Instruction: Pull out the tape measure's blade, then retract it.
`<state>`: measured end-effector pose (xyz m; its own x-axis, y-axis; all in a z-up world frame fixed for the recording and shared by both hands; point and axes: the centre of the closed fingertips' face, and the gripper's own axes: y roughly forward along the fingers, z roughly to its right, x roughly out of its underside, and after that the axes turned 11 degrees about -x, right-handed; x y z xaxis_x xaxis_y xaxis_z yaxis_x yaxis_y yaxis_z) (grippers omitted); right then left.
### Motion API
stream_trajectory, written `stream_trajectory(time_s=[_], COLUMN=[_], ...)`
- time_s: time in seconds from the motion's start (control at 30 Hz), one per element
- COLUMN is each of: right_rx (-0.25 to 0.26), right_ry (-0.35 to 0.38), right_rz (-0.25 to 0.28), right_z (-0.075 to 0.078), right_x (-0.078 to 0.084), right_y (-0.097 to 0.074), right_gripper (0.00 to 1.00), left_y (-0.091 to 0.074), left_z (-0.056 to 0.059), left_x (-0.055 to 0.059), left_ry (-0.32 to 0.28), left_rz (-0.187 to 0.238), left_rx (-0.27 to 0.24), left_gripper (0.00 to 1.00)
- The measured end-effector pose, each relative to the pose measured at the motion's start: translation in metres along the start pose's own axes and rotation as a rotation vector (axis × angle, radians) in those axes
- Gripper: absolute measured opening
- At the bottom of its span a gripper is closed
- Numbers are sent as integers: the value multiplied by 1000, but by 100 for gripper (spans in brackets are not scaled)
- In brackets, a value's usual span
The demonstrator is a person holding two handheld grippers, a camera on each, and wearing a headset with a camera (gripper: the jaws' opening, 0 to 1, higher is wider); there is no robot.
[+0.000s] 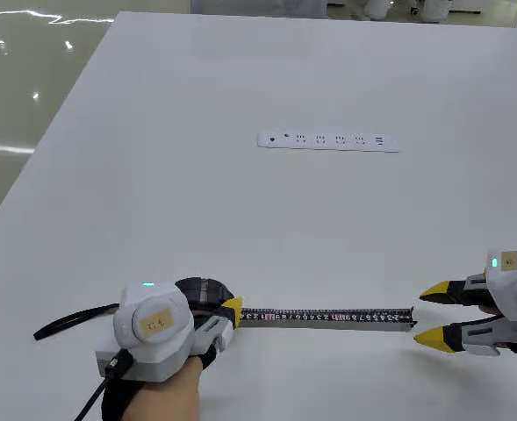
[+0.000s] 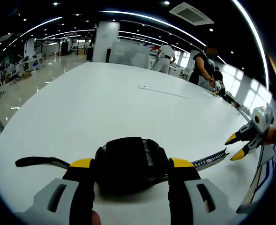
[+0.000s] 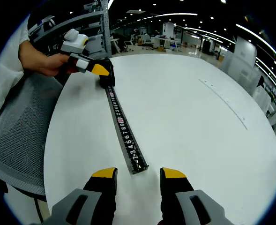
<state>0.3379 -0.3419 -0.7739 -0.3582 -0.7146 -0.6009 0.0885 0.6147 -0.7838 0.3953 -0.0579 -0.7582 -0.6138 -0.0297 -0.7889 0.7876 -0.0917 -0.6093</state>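
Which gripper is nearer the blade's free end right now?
Right. The right gripper sits open just beyond the blade tip, jaws apart, not touching it. The left gripper clamps the case at the blade's far end.

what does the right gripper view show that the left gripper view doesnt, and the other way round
Right gripper view: the blade seen lengthwise with readable numbers, its end just ahead of the open right tool, a hand holding the left tool, and a mesh chair.
Left gripper view: the black tape measure case clamped between the left tool's jaws, its strap lying on the white table, and people standing beyond the far edge.
Both: the table, the extended blade and the power strip.
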Motion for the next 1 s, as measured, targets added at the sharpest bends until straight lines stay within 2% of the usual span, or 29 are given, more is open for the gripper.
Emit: stream_trajectory(time_s=[0.17, 0.57, 0.77, 1.0], right_rx=[-33, -83, -92, -74], right_ry=[-8, -40, -55, -76], right_rz=[-31, -49, -49, -52], right_z=[3, 3, 3, 3], right_x=[4, 3, 3, 3], right_y=[7, 16, 15, 15], right_gripper=[30, 19, 14, 13], left_y=[1, 1, 1, 1], left_z=[0, 0, 0, 0], left_x=[1, 1, 2, 2], left_ry=[-3, 12, 11, 19], left_rz=[-4, -9, -14, -23], left_rx=[1, 4, 2, 4], left_gripper=[59, 59, 59, 58])
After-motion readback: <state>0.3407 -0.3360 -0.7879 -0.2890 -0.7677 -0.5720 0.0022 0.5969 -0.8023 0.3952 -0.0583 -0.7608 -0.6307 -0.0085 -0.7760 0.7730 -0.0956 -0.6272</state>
